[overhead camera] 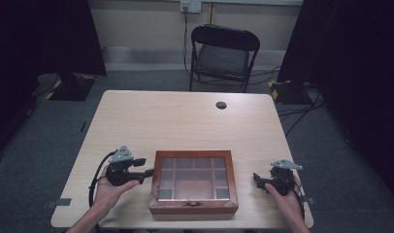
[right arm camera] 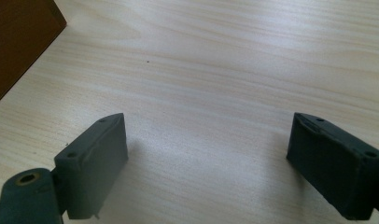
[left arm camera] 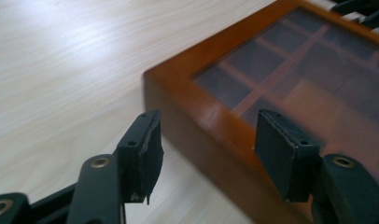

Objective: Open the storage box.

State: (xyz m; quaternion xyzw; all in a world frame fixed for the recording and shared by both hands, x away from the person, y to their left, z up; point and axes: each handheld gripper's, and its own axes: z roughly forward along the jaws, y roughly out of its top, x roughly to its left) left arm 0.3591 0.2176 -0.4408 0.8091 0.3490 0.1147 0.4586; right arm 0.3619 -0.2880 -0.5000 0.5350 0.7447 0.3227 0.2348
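A wooden box [overhead camera: 156, 182] with a glass lid over several compartments lies closed near the table's front edge, with a small clasp on its front side. My left gripper [overhead camera: 145, 166] hovers just left of the box, pointing at its left side. In the left gripper view the box's near corner [left arm camera: 211, 44] lies just beyond my left gripper [left arm camera: 204, 135], whose jaws stand apart with nothing pressed between them. My right gripper [overhead camera: 257, 178] rests to the right of the box, apart from it. In the right gripper view my right gripper [right arm camera: 208, 140] is wide open over bare wood, the box's corner [right arm camera: 15, 42] at upper left.
The light wooden table [overhead camera: 185, 121] has a round dark cable hole [overhead camera: 221, 105] near its far edge. A black folding chair [overhead camera: 223, 53] stands behind the table. Dark curtains hang at both sides, and cables lie on the grey floor.
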